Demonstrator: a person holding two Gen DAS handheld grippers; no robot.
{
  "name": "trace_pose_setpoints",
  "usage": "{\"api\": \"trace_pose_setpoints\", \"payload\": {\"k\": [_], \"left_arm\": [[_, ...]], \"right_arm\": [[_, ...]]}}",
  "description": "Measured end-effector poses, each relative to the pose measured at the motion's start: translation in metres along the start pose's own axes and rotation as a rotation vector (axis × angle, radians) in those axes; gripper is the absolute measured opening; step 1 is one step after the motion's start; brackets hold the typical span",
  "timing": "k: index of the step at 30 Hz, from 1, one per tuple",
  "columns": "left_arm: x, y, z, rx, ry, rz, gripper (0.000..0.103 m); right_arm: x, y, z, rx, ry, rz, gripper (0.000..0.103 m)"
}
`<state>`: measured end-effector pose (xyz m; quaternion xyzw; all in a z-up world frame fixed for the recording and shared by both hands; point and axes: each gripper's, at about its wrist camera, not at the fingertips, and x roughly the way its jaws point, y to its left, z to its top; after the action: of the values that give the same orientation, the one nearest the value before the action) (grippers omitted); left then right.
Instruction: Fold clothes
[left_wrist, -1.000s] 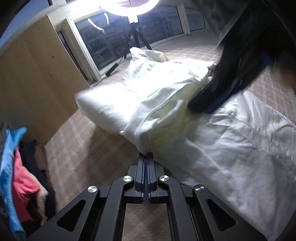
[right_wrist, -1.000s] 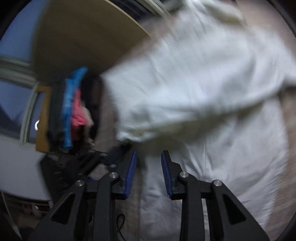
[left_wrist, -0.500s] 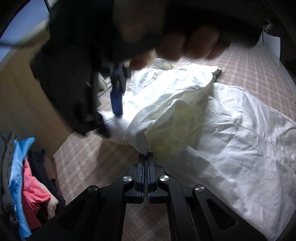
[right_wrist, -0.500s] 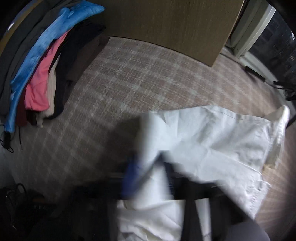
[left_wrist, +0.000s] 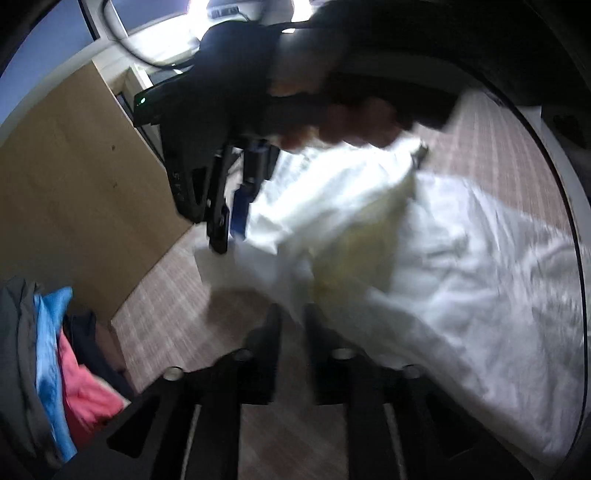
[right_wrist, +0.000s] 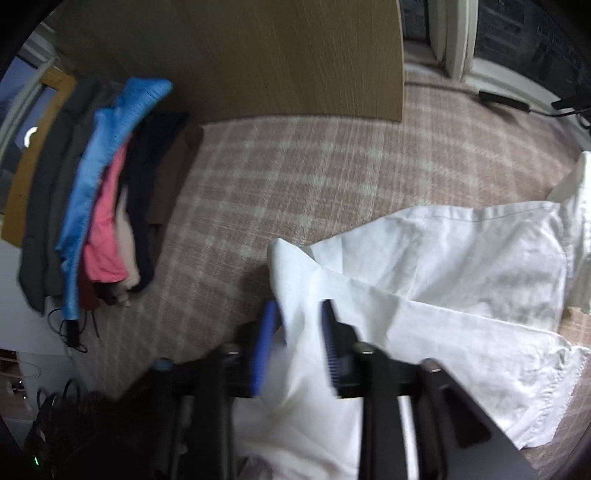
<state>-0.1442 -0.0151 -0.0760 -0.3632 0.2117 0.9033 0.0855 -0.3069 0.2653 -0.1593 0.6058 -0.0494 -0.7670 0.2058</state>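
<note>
With both sets of fingers parting around the white garment (right_wrist: 461, 258) on the checked bed, cloth between the right gripper (right_wrist: 295, 343) and left gripper (left_wrist: 291, 321) (blurred), the released fold may slump open or snag and lift.

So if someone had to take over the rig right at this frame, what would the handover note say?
Left gripper: jaws opening, a fold of the white garment between them.
Right gripper: jaws opening too, a white fold between the blue pads, which no longer press on it.
The white garment lies on the plaid surface, one part folded over the rest, still wrinkled.
A pile of other clothes sits apart, beside the wooden panel.
Done: a first fold-over.
Left: smooth it, finish the folds, probably set it aside, then the pile if it needs folding.
</note>
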Motion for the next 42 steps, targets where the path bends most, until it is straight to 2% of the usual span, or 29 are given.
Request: {"api": "trace_pose_setpoints", "payload": {"k": [3, 4, 7, 12, 17, 19, 21, 23, 25, 26, 27, 29, 32, 35, 37, 39, 40, 42], "left_arm": [[0.012, -0.001, 0.007, 0.028, 0.006, -0.016, 0.024], [0.014, -0.004, 0.007, 0.043, 0.01, -0.026, 0.017], [0.016, -0.008, 0.007, 0.056, 0.011, -0.044, 0.006], [0.018, -0.007, 0.006, 0.067, 0.029, 0.002, 0.004], [0.019, -0.022, 0.002, 0.147, 0.035, 0.116, 0.003], [0.022, -0.035, -0.006, 0.179, 0.063, 0.124, 0.003], [0.024, -0.044, -0.015, 0.222, 0.098, 0.113, 0.004], [0.021, -0.046, -0.02, 0.227, 0.113, 0.122, 0.007], [0.02, -0.036, -0.018, 0.176, 0.117, 0.126, 0.003], [0.02, -0.03, -0.015, 0.142, 0.113, 0.131, 0.002], [0.019, -0.024, -0.011, 0.108, 0.107, 0.138, 0.002], [0.013, -0.017, -0.004, 0.063, 0.077, 0.125, 0.006], [0.004, -0.022, 0.0, 0.086, 0.048, 0.117, 0.012], [0.001, -0.022, -0.003, 0.074, 0.067, 0.076, 0.014], [-0.001, -0.022, -0.006, 0.05, 0.072, 0.045, 0.014], [-0.006, -0.027, -0.007, 0.033, 0.064, 0.011, 0.014], [-0.008, -0.029, -0.008, 0.025, 0.06, -0.006, 0.014], [-0.008, -0.033, -0.006, 0.006, 0.047, -0.032, 0.014]], "right_arm": [[-0.029, -0.001, -0.016, -0.017, -0.038, -0.011, 0.033], [-0.041, -0.006, -0.027, -0.007, -0.052, -0.021, 0.034], [-0.075, -0.043, -0.067, 0.067, -0.108, -0.081, 0.037], [-0.068, -0.064, -0.119, 0.03, -0.095, -0.126, 0.042], [-0.037, -0.048, -0.126, -0.087, -0.084, -0.212, 0.042], [-0.019, -0.067, -0.124, 0.014, -0.002, -0.245, 0.037], [-0.024, -0.081, -0.128, 0.065, -0.025, -0.249, 0.033], [-0.044, -0.081, -0.135, 0.089, -0.098, -0.269, 0.034], [-0.06, -0.069, -0.141, 0.073, -0.148, -0.171, 0.035], [-0.064, -0.06, -0.141, 0.048, -0.154, -0.134, 0.04], [-0.064, -0.048, -0.139, 0.02, -0.147, -0.134, 0.046], [-0.058, -0.03, -0.134, -0.039, -0.093, -0.104, 0.047], [-0.04, -0.011, -0.132, -0.069, -0.01, -0.021, 0.044], [-0.002, 0.004, -0.129, -0.06, 0.044, 0.019, 0.005], [0.021, 0.002, -0.119, -0.026, -0.009, -0.012, 0.005], [0.017, -0.004, -0.115, 0.029, -0.106, -0.007, 0.005], [0.01, -0.006, -0.115, 0.063, -0.157, 0.028, 0.005], [-0.008, -0.006, -0.116, 0.084, -0.254, 0.045, 0.005]]}}
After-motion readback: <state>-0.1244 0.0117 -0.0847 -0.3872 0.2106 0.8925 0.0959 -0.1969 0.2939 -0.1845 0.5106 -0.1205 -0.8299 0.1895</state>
